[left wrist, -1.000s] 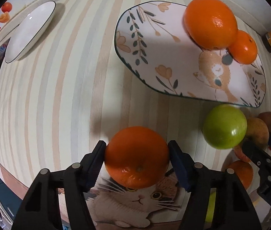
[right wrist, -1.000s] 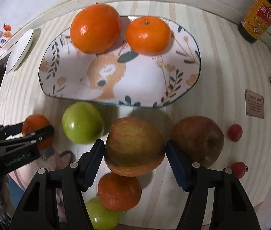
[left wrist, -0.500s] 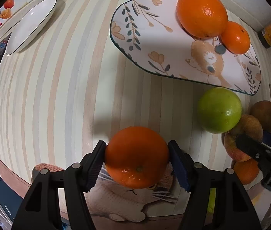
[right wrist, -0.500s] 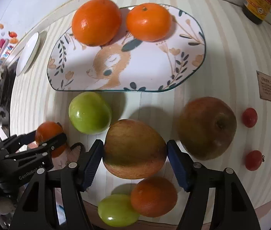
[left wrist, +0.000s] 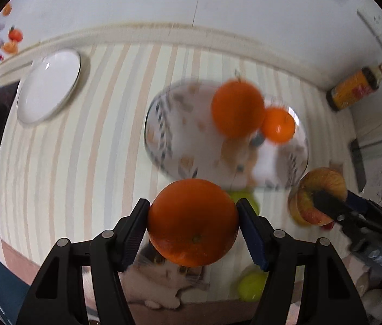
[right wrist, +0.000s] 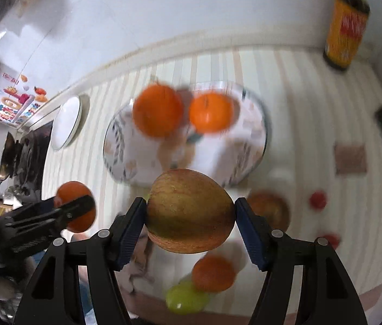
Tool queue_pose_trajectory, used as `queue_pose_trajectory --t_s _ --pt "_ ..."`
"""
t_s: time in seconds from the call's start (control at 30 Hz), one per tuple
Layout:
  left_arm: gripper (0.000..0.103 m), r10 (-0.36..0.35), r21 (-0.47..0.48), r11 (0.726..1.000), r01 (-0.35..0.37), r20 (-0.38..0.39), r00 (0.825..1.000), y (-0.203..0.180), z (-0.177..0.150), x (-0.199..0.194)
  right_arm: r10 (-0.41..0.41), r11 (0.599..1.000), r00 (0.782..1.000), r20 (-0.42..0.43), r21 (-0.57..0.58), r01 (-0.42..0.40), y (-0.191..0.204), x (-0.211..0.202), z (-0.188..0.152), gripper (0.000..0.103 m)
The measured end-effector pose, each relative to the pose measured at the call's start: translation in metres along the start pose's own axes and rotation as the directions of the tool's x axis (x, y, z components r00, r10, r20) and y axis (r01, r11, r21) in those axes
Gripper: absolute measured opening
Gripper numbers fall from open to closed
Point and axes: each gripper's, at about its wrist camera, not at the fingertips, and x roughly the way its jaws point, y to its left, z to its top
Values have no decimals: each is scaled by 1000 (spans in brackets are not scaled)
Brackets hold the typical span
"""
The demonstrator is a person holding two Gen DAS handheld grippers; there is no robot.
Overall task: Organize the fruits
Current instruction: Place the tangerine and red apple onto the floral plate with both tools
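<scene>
1. No words can be read; the pictures are too blurry.
2. The bottle (right wrist: 346, 24) has a yellow label with red marks, too smeared to read.
3. The poster (right wrist: 15, 103) on the wall has bright print, too small to read.

Your left claw (left wrist: 192, 227) points steeply down, its two black fingers (left wrist: 134, 233) pressed against the sides of an orange (left wrist: 193, 223). Your right claw (right wrist: 190, 218) points down beside it, fingers clamped on a reddish apple (right wrist: 190, 214). Both are raised above the bench (left wrist: 82, 149).
</scene>
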Motion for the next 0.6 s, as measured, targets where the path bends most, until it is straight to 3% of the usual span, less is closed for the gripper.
queue_pose_trajectory --t_s 0.17,0.3,0.6 --pt "64 56 29 998 -55 -32 998 -1 47 29 -105 993 993 -44 -55 102 -4 30 31 69" --pt "64 61 6 998 -60 -83 995 12 82 55 -153 986 985 -81 -79 146 0 54 35 69" --pt "64 49 -38 998 -55 -153 987 21 119 93 -140 990 980 -139 -20 139 -9 83 41 70"
